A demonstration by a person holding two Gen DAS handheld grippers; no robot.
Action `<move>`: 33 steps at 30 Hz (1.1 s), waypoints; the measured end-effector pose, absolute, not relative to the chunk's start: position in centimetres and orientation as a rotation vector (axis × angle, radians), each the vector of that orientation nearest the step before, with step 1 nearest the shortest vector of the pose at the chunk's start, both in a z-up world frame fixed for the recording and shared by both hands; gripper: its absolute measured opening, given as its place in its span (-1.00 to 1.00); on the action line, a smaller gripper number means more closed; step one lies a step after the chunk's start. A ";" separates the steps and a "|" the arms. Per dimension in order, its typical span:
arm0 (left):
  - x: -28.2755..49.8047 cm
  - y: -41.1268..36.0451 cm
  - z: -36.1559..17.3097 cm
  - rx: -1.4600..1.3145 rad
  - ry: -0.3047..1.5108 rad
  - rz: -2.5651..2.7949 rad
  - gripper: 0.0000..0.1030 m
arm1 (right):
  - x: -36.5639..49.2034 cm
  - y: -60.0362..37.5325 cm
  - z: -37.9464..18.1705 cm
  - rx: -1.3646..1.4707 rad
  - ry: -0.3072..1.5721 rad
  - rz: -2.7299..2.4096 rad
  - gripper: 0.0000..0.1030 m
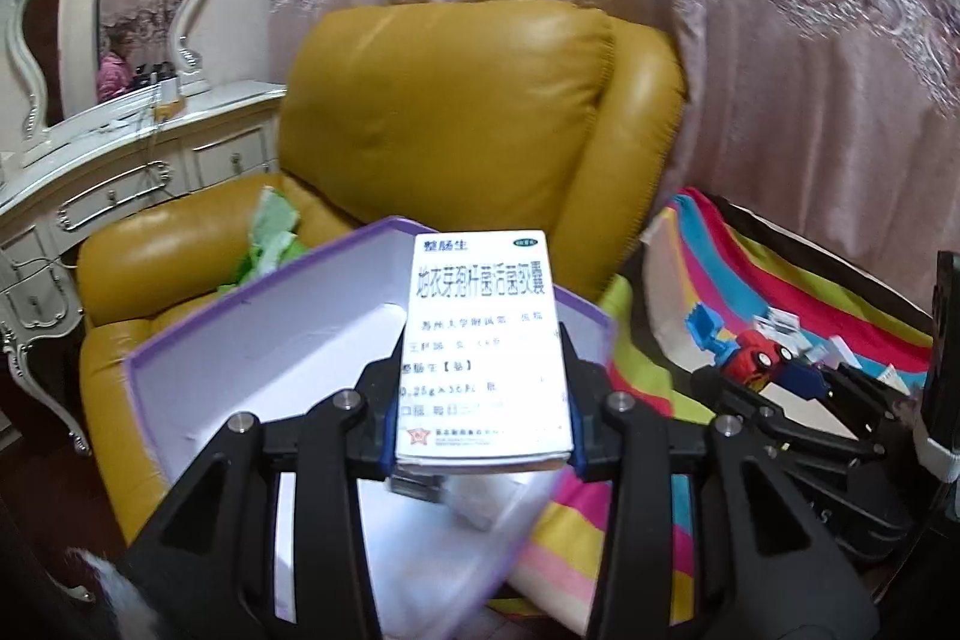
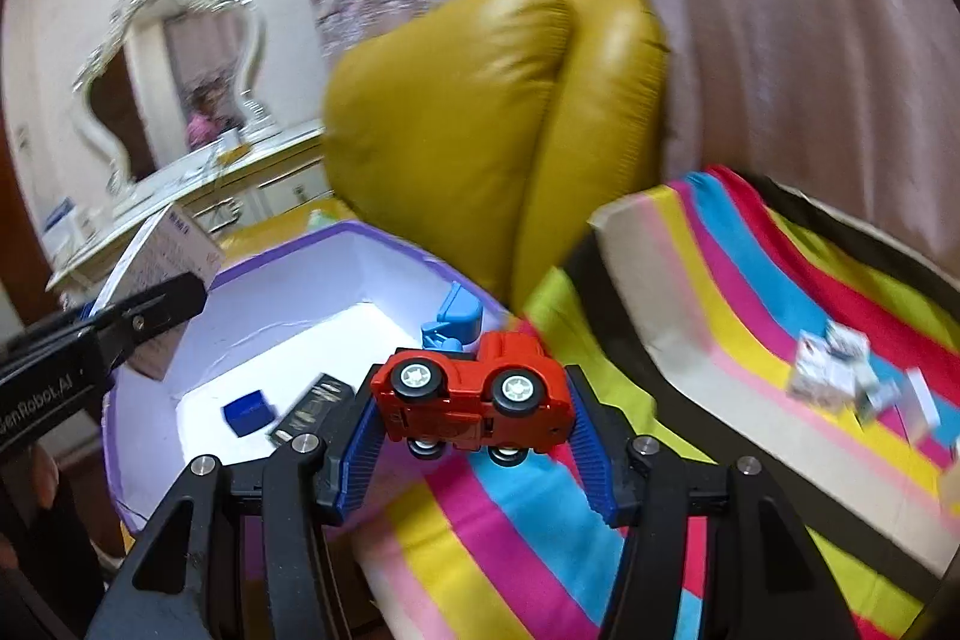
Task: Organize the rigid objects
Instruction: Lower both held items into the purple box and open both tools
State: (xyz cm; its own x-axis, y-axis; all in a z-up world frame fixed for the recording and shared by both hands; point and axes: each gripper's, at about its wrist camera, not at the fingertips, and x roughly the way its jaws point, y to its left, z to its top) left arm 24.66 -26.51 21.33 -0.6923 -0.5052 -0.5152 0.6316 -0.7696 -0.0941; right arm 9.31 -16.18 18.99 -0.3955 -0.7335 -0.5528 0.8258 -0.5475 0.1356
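My left gripper [image 1: 480,394] is shut on a white medicine box [image 1: 483,340] with blue print, held over the open purple box [image 1: 258,340] with a white inside. My right gripper [image 2: 474,412] is shut on a red toy truck [image 2: 474,400] turned on its side, with a blue part [image 2: 456,319] at its far end, at the purple box's [image 2: 384,244] near right edge. In the right wrist view the left gripper [image 2: 144,313] and the medicine box [image 2: 165,244] show at the left. Inside the purple box lie a small blue block [image 2: 247,411] and a dark flat item [image 2: 312,409].
A yellow leather armchair [image 1: 456,124] stands behind the purple box, with green cloth [image 1: 270,244] on its seat. A rainbow-striped cloth [image 2: 750,280] covers the surface at the right, with several small packets [image 2: 840,370] on it. A white dresser with mirror [image 1: 120,58] stands left; pink curtains behind.
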 end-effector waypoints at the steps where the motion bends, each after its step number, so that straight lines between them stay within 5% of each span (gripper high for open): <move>1: 25.2 -27.2 21.5 0.618 0.346 -2.382 -0.14 | 9.8 -16.9 19.3 0.687 0.212 -2.021 0.10; 14: 29.6 -32.8 21.1 0.599 0.350 -2.171 -0.13 | 15.2 -25.6 18.3 0.697 0.296 -1.744 0.11; 15: 29.9 -33.1 21.0 0.595 0.347 -2.143 -0.05 | 15.4 -25.9 17.9 0.719 0.283 -1.706 0.15; 17: 30.6 -33.3 21.3 0.551 0.334 -2.085 0.63 | 15.7 -26.1 17.4 0.752 0.244 -1.649 0.23; 19: 31.3 -32.6 21.9 0.468 0.315 -2.064 0.85 | 15.7 -25.6 17.3 0.756 0.206 -1.628 0.35; 28: 26.7 -24.1 23.4 0.360 0.159 -2.348 0.99 | 10.0 -16.3 18.2 0.747 -0.040 -1.811 0.40; 33: 19.5 -18.4 20.1 0.551 0.221 -2.630 1.00 | 4.0 -7.1 15.9 0.839 -0.141 -2.113 0.41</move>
